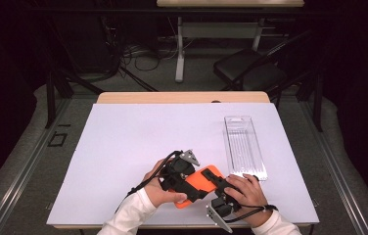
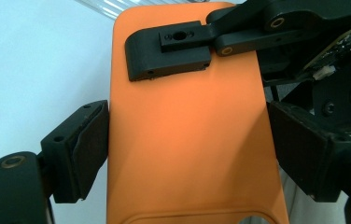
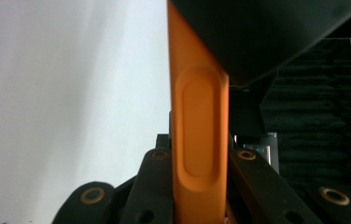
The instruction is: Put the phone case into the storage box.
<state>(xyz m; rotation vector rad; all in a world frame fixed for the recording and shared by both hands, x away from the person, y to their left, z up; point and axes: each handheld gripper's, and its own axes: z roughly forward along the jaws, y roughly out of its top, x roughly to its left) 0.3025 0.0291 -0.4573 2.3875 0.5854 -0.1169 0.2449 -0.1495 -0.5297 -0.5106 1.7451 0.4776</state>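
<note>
An orange phone case (image 1: 200,186) is held just above a white table (image 1: 138,142), low and centre in the high view, between a person's two hand-held grippers. The left gripper (image 2: 185,140) spans the case across its width: in the left gripper view its two black pads sit against the case's long edges, left and right of the frame, so it pinches the case with its jaws spread wide. The right gripper (image 3: 199,186) has its jaws pressed close together on the thin edge of the same case; in the right gripper view the orange edge, with a moulded button bump, rises straight up the middle of the frame between the jaws.

The step in hand looks like a two-handed hold or handover of the case. The next move probably calls for one gripper to let go while the other keeps a firm pinch, so the case does not slip.

In the high view the case's long axis runs diagonally, from lower left to upper right, pointing toward a clear plastic tray (image 1: 244,147) lying in the right half of the frame.
</note>
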